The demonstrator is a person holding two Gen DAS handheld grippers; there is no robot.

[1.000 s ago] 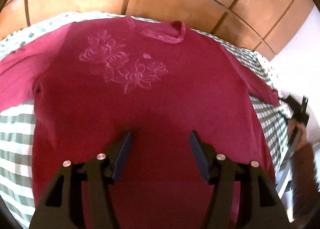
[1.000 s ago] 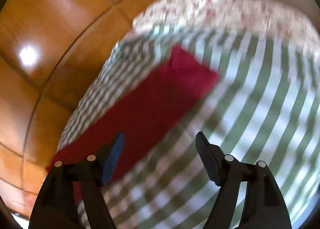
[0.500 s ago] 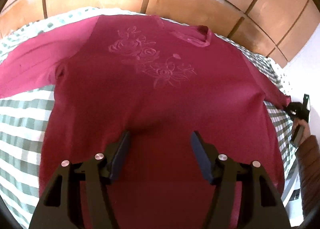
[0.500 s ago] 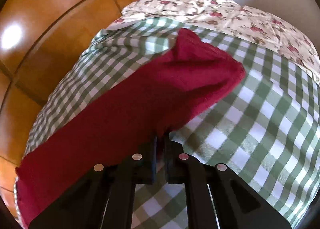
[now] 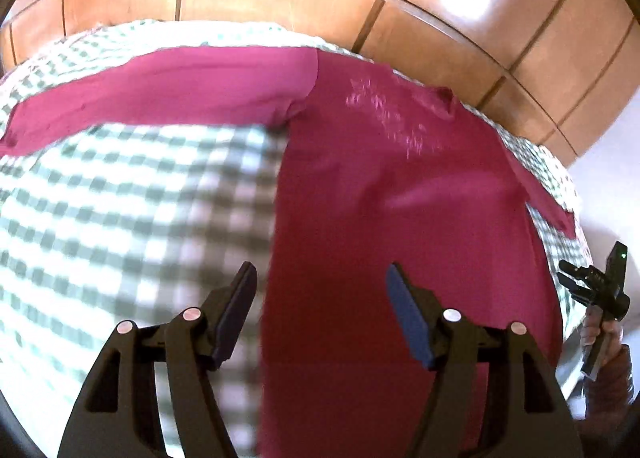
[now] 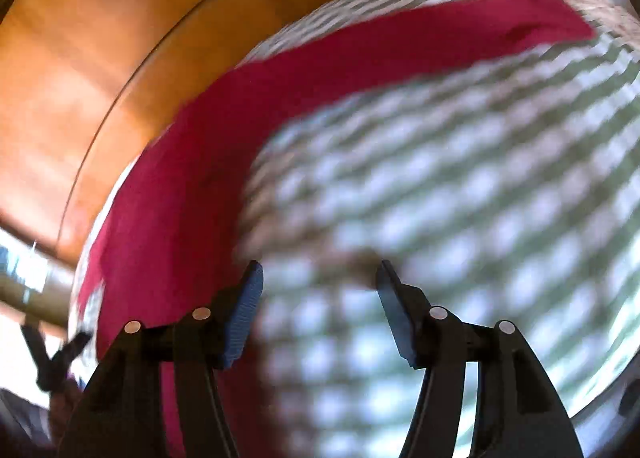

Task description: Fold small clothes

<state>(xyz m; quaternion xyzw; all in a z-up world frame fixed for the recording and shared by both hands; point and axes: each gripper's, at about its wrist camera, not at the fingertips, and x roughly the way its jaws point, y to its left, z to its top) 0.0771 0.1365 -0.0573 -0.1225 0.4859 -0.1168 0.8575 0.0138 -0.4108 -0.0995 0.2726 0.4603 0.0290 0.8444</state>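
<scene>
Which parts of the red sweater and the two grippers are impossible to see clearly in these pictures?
- Left wrist view: the hem of the red sweater is cut off by the bottom edge and hidden behind the open left gripper.
- Left wrist view: the flower embroidery is blurred.
- Right wrist view: motion blur smears the checked cloth; the open right gripper holds nothing.
</scene>
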